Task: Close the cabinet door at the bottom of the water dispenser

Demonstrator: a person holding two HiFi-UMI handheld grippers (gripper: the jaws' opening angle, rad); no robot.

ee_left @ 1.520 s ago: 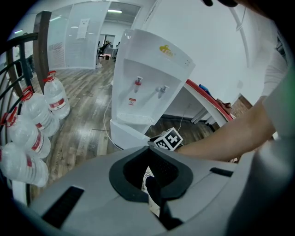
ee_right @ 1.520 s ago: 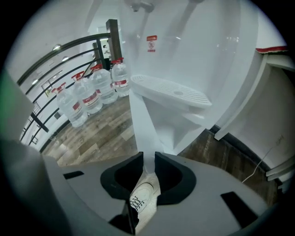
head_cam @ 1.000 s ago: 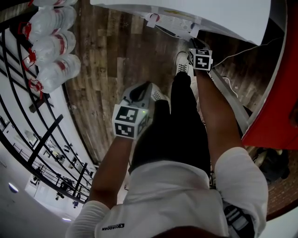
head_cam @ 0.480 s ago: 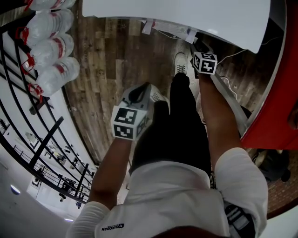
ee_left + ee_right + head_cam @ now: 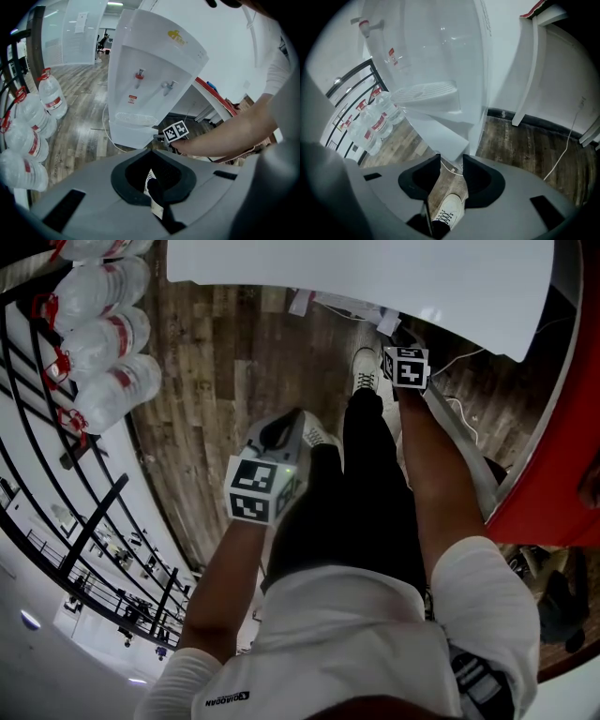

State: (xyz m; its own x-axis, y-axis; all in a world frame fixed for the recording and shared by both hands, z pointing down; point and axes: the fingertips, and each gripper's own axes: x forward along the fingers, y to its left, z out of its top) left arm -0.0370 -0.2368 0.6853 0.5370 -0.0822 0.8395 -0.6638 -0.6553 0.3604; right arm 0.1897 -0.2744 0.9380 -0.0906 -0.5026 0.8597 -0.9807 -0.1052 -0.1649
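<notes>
At the white plastic water dispenser (image 5: 150, 70): flat white cabinet door (image 5: 440, 133) at its base ajar, angled out over the dark wood-plank floor (image 5: 216, 381). On right gripper (image 5: 450, 158): jaws spread, nothing pinched, door's lower corner just ahead of the gap, contact unclear. On left gripper (image 5: 153, 151): jaws pressed together, empty, held back beside the person's black trouser leg (image 5: 366, 493), well apart from the door. Off to the left: clear large water bottles with red labels (image 5: 28, 136), lying stacked.
</notes>
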